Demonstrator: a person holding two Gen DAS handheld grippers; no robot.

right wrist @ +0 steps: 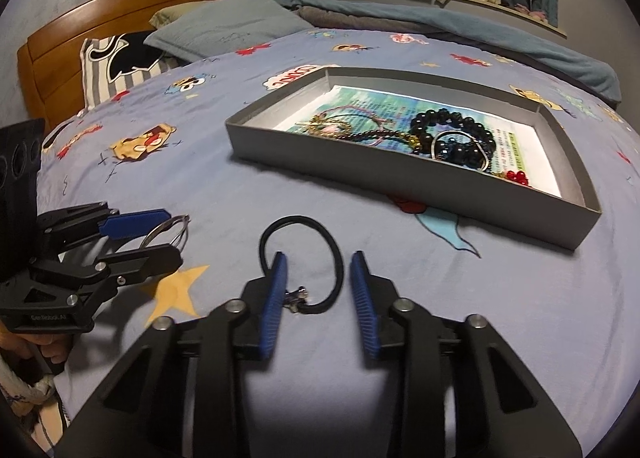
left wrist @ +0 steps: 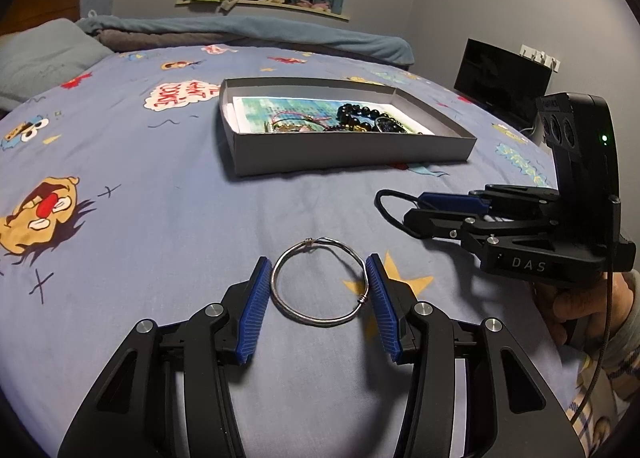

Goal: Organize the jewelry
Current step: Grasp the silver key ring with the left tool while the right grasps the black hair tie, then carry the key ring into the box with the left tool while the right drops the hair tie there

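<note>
The left claw [left wrist: 318,294] stands open around the silver bangle [left wrist: 319,283] lying flat on the bed [left wrist: 160,226], while the right claw [right wrist: 318,300], also open, straddles the black cord loop [right wrist: 301,258] nearby. Each should probably close squarely on its wire or cord before lifting toward the grey tray [right wrist: 400,174], where beaded bracelets [right wrist: 452,134] already lie.

The left tongs [left wrist: 318,300] have matt black plastic arms with bright metal pivot pins and ribbed blue rubbery pads [left wrist: 254,316], and between them lies a shiny, smooth metal wire bangle [left wrist: 318,282] on the soft, matt printed cotton bedsheet [left wrist: 160,218]. Beyond the bangle, the grey box [left wrist: 352,154] looks like matt cardboard, lined with printed paper and holding glossy black beads [right wrist: 452,126]. The headboard [right wrist: 120,6] is smooth varnished wood.
</note>
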